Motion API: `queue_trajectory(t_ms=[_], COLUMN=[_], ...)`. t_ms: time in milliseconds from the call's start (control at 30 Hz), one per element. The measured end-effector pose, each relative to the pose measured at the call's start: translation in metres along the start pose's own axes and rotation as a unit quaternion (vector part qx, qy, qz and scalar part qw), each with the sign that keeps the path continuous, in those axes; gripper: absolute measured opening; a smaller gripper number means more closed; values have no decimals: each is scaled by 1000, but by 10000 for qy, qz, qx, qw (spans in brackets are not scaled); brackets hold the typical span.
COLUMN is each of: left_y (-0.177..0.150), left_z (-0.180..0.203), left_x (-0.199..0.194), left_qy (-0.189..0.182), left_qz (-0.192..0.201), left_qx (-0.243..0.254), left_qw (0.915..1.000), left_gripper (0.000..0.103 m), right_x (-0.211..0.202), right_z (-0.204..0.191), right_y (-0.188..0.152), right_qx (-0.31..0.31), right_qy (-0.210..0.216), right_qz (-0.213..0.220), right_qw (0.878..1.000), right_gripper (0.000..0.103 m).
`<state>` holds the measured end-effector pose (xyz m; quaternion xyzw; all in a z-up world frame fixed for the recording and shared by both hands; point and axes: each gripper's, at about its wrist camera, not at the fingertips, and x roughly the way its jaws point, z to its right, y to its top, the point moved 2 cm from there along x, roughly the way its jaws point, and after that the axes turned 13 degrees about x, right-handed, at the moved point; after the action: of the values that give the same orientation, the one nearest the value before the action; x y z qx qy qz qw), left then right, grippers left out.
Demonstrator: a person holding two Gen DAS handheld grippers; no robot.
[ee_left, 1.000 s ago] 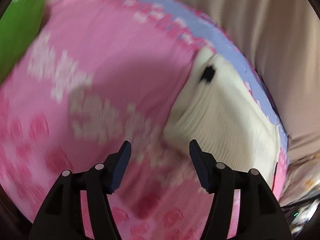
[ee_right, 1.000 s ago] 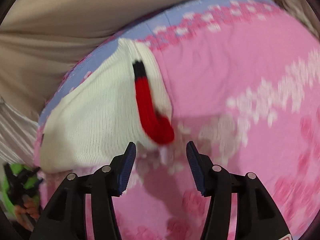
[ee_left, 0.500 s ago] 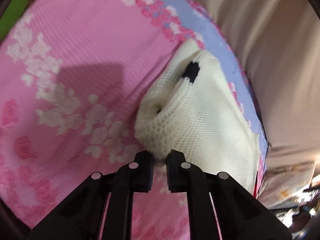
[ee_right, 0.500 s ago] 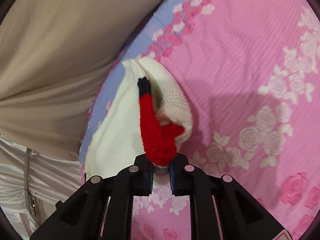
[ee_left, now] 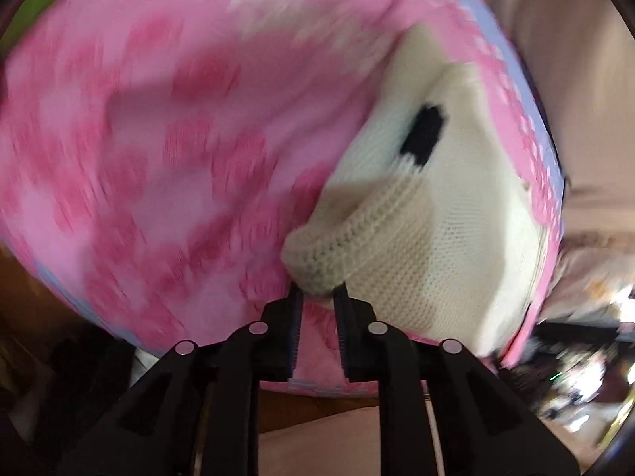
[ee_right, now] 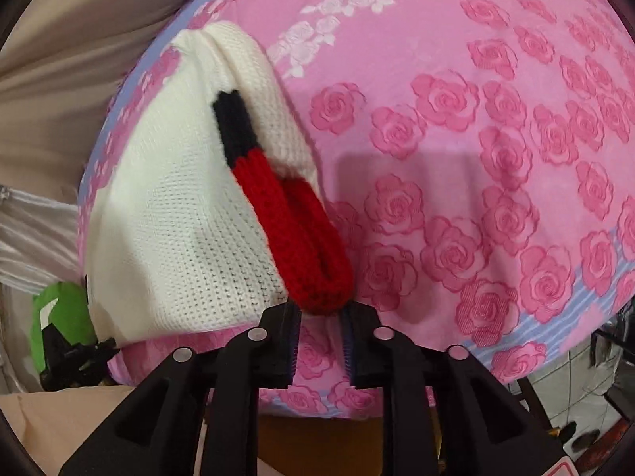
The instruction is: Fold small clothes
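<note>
Jaws of your left gripper point(ee_left: 317, 291) pinch the cream cuff point(ee_left: 337, 250) of the white knit garment point(ee_right: 186, 214). Your right gripper point(ee_right: 320, 309) pinches its red cuff point(ee_right: 313, 261) (black band above), over the pink rose blanket point(ee_right: 496, 150).

One white knitted garment point(ee_right: 178, 214), one pink rose-print sheet point(ee_right: 496, 139), two grippers, left point(ee_left: 317, 297) and right point(ee_right: 321, 311), one green object point(ee_right: 59, 309) lower left

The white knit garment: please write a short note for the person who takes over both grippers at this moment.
Left gripper: shut on the cream ribbed edge of the white knit garment.
Right gripper: shut on its red ribbed edge, next to a black band.
The garment is partly on the pink rose bedsheet, near its left edge.
Done: both ends gripped.
Left: make the fold, lay it flat, release.
</note>
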<state>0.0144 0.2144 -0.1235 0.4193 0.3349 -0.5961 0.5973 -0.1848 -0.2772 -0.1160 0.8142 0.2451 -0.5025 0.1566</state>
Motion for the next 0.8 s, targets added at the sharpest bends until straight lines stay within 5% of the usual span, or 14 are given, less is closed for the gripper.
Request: queue_trajectory(t_ms=[33,100,167,300,433,533,567,600,633,667,733,800], left_y=[8,32,54,99,130,139,142,141,140,138,135,135], left_z=[9,30,44,73,93,85,87,85,83,82,81,80], left_x=[-14,-43,-61,-54,5,45,53,54,48,41,23,14], left_qy=[228,817,964,606,448,760,879,1007,992,840,721,990], left_qz=[189,828,1362,1749,1361,1031,991,1026,1129,1228,1440,1577], left_qx=[313,748,934,999,1007,753,683,623,589,563,555,606], left_qw=[9991,9904,9816,9776,9845,9889,9888,9877,9869,9873,9854,9806], left_gripper=[27,58,67,73,73,59,44,30,24,8,6,2], right_x=[-13,-38,-57,-43,13,44,52,56,52,40,9,-10], right_z=[-7,-21,-35,-73,-115,-124,-125,-130,-131,-134,-139,-141], right_y=[8,28,51,91,111,113,112,111,109,106,100,95], right_qx=[-66,-162,-200,-343,-861,-957,-961,-1009,-1067,-1088,-1183,-1265], right_qy=[-31,-96,44,571,294,194,167,57,5,193,619,732], right_qz=[176,703,1269,1379,1277,1046,987,990,1051,1150,1403,1657], right_qw=[9998,9973,9917,9882,9876,9897,9903,9899,9887,9872,9811,9753], right_gripper=[25,46,62,64,64,62,56,29,14,15,12,12])
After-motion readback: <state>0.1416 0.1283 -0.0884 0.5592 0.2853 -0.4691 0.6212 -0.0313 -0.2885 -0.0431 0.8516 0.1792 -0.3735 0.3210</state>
